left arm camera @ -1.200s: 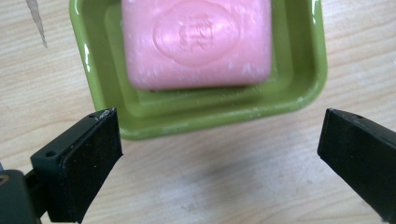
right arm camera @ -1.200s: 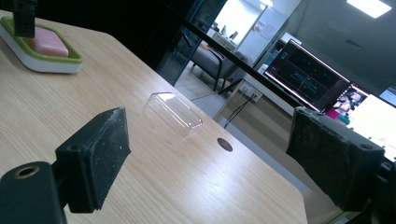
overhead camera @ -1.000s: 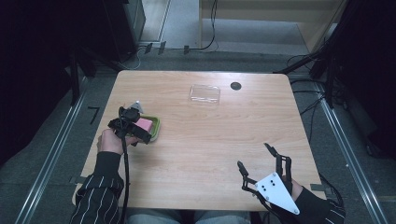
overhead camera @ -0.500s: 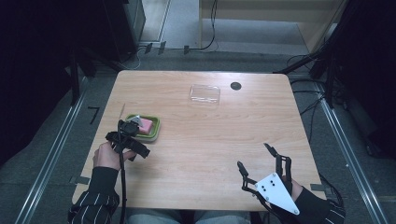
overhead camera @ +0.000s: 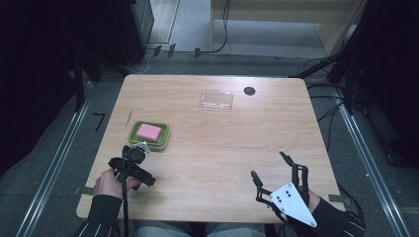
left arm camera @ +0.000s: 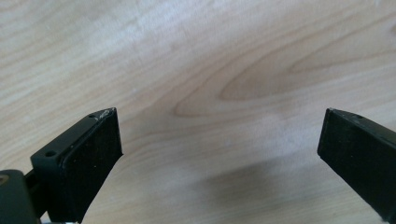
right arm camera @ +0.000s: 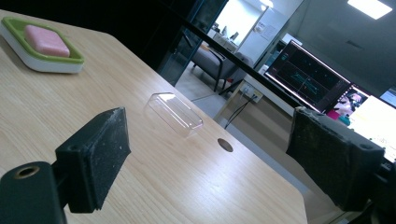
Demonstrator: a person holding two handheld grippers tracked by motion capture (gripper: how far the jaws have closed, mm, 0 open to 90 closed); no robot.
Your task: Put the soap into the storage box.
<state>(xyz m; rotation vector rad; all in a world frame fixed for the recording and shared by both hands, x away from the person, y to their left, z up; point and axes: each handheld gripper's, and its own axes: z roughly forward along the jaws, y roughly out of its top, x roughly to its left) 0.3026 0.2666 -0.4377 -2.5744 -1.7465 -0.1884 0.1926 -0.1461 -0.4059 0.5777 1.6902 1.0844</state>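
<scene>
A pink soap bar (overhead camera: pixel 148 131) lies in a green soap dish (overhead camera: pixel 164 138) at the table's left. My left gripper (overhead camera: pixel 134 160) hovers just in front of the dish, nearer the person. It faces down at bare wood, and the left gripper view shows the left gripper (left arm camera: pixel 219 116) open with nothing between the jaws. My right gripper (overhead camera: pixel 267 164) is open near the front right edge, apart from everything. From the right gripper (right arm camera: pixel 210 126), the soap (right arm camera: pixel 45 40) and its dish (right arm camera: pixel 14 25) lie far off. A clear plastic lid (overhead camera: pixel 216 98) rests near the far edge.
A round black cable hole (overhead camera: pixel 249 91) sits just right of the lid. In the right gripper view, lit monitors (right arm camera: pixel 308 70) stand beyond the table's far edge. Bare wood (overhead camera: pixel 222 143) spans the table between the two grippers.
My left gripper has drawn back from over the soap dish toward the person, and the soap in the dish is uncovered. The right gripper has not moved.
</scene>
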